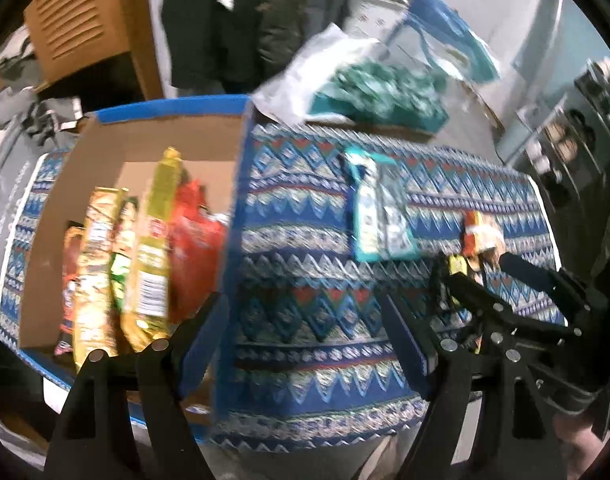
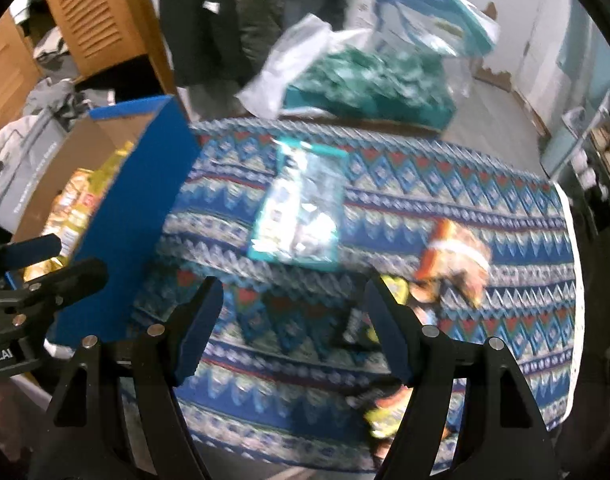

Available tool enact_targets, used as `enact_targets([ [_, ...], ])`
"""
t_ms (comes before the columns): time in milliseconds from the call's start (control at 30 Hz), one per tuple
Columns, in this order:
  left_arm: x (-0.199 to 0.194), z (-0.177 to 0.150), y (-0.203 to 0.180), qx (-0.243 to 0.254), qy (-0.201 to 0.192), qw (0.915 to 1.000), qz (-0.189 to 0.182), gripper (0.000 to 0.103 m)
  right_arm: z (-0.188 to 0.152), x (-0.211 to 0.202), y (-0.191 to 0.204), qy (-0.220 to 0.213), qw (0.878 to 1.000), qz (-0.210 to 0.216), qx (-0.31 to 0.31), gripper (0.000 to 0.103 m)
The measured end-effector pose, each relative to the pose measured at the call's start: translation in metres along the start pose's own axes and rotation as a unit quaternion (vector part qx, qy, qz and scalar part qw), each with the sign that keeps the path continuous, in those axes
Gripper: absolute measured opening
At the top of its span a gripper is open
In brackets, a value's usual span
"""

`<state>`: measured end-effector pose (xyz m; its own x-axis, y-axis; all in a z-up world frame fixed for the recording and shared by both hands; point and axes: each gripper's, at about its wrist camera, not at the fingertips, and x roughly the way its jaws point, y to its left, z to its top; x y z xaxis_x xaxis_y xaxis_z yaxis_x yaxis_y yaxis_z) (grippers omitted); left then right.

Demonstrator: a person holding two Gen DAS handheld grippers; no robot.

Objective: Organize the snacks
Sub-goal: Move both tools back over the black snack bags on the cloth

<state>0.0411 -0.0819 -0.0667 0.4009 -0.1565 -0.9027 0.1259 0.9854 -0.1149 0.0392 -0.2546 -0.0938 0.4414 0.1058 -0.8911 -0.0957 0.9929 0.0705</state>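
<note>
Patterned blue cloth (image 2: 445,208) covered the surface and carried everything, so the loose packets lay flat on it within easy reach of both hands. At its left end stood the cardboard box (image 1: 129,152), blue outside and brown inside, open at the top; it seemed to be the collecting place, since several snack bags (image 1: 145,256) in gold, green and red stood upright and packed side by side inside it, probably to save room. Beyond the far edge a clear plastic bag of teal packets (image 2: 369,76) sat apart, seemingly stock not yet sorted. On the cloth, well apart from the box, lay a teal packet (image 2: 301,208) flat in the middle, and nearer the right end an orange packet (image 2: 453,256) with a few small wrappers (image 2: 385,412) just beside it, blurred beyond reading. The left tongs (image 1: 301,340) hung spread wide and empty over the box's near wall. The right tongs (image 2: 293,328) were likewise spread with nothing between them, angled down at the cloth short of the teal packet, likely the next pick.
</note>
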Motion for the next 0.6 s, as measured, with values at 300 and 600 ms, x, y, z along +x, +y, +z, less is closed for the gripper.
enact_targets([
  [300,0.023,-0.026,-0.054,0.053,0.027,0.9983,-0.002,0.080,-0.040,0.005,-0.057,0.050,0.998,0.002,0.029,0.073],
  [600,0.053,-0.048,-0.098,0.100,0.062,0.9930,-0.013,0.080,-0.076,0.032,-0.091,0.117,0.993,0.000,0.033,0.073],
])
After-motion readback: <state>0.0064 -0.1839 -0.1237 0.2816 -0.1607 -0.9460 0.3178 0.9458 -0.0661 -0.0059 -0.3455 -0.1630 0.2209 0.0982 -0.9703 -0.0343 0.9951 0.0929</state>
